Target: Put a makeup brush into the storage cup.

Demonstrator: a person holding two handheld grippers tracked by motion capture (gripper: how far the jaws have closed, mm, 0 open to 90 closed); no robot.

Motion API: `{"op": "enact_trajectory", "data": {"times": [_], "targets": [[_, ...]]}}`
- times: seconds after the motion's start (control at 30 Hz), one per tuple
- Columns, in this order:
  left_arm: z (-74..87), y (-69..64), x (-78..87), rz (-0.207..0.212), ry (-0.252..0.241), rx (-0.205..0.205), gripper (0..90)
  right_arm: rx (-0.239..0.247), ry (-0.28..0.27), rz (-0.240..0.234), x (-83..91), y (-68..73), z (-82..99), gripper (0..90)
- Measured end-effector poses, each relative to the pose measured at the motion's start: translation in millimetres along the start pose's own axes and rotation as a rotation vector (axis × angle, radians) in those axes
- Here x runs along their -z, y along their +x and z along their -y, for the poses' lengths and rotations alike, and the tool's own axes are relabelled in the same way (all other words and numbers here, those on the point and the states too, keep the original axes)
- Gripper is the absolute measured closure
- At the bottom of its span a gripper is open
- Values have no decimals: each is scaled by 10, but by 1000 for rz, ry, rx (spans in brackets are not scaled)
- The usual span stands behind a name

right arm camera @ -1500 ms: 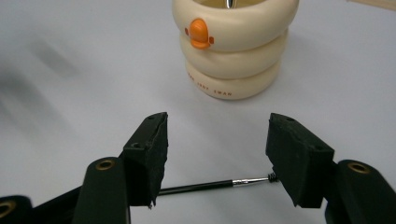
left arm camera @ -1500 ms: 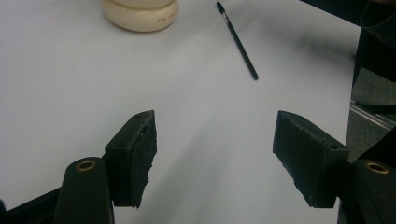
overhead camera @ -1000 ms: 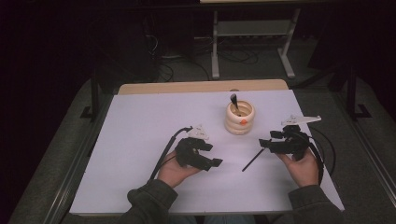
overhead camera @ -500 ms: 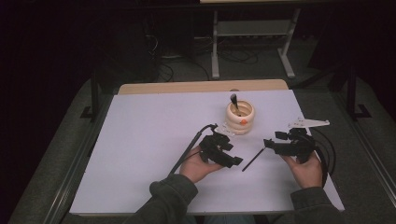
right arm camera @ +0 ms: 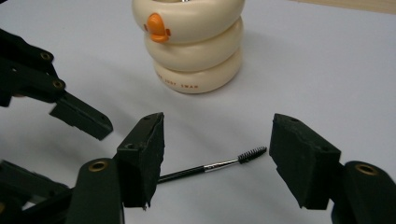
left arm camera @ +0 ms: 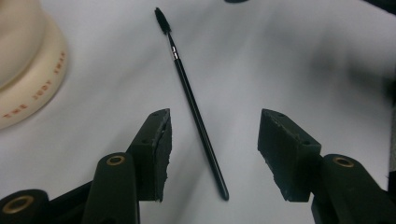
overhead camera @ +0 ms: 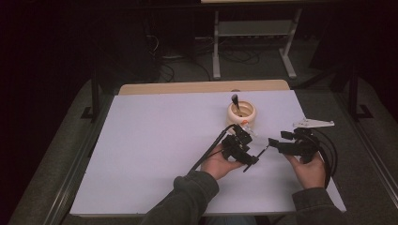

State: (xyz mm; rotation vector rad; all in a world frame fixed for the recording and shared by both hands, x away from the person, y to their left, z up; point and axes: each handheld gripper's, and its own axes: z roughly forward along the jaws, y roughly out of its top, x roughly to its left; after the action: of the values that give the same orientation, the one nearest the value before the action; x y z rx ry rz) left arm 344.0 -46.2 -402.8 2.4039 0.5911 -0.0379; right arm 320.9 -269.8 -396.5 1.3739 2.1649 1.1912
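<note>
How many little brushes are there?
2. One thin black spoolie brush lies flat on the white table, between the two grippers. Another brush stands in the cream duck-shaped holder; more may hide inside it.

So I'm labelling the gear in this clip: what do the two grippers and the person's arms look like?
Both grippers are black. The left gripper and right gripper each have two blocky jaws with dark rubbery pads and brass-coloured pivot rivets. Black cables trail from them. The right one carries a grey three-cornered plate. The sleeves are dark grey-green.
</note>
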Motion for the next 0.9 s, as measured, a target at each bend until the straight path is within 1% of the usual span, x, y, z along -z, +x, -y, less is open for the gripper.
{"op": "enact_trajectory", "data": {"times": [0.03,0.1,0.13,0.17,0.2,0.23,0.27,0.37,0.4,0.47,0.5,0.57,0.6,0.63,0.67,0.7,0.73,0.8,0.9], "targets": [[-14,-11,-48,-6,-1,10,451,-4,-2,-1,3,-6,1,343],[-22,-12,-70,-9,5,9,466,-12,-2,1,10,-13,5,342],[-41,-10,-162,-35,12,23,479,-13,-9,14,15,-34,13,341],[-41,-10,-162,-35,12,23,485,-13,-9,14,15,-34,13,341],[-49,-3,-188,-44,25,21,485,-14,-9,17,17,-36,15,340],[-57,1,-209,-56,28,15,496,-19,-4,22,19,-37,20,339],[-62,-2,-227,-63,26,22,510,-16,-5,27,18,-44,25,338],[-99,-10,-278,-91,31,21,543,-22,-9,38,20,-69,40,338],[-108,-10,-287,-94,36,17,555,-33,-10,41,25,-73,43,338],[-132,-29,-326,-98,40,25,568,-33,-16,42,32,-92,48,335],[-142,-42,-338,-107,54,24,576,-34,-18,42,33,-94,49,335],[-151,-52,-363,-108,58,22,596,-33,-19,44,32,-97,51,335],[-161,-65,-399,-114,74,16,596,-33,-17,45,31,-100,53,335],[-164,-71,-413,-122,80,17,629,-39,-13,46,26,-100,56,335],[-167,-68,-426,-124,85,16,642,-42,-14,46,24,-96,55,335],[-168,-65,-437,-128,95,16,652,-39,-16,45,25,-97,54,336],[-165,-71,-453,-132,94,27,662,-39,-18,44,25,-95,54,335],[-156,-74,-476,-139,106,33,685,-35,-16,38,21,-94,54,335],[-159,-82,-480,-155,113,28,716,-33,-6,36,9,-95,55,335]]}}
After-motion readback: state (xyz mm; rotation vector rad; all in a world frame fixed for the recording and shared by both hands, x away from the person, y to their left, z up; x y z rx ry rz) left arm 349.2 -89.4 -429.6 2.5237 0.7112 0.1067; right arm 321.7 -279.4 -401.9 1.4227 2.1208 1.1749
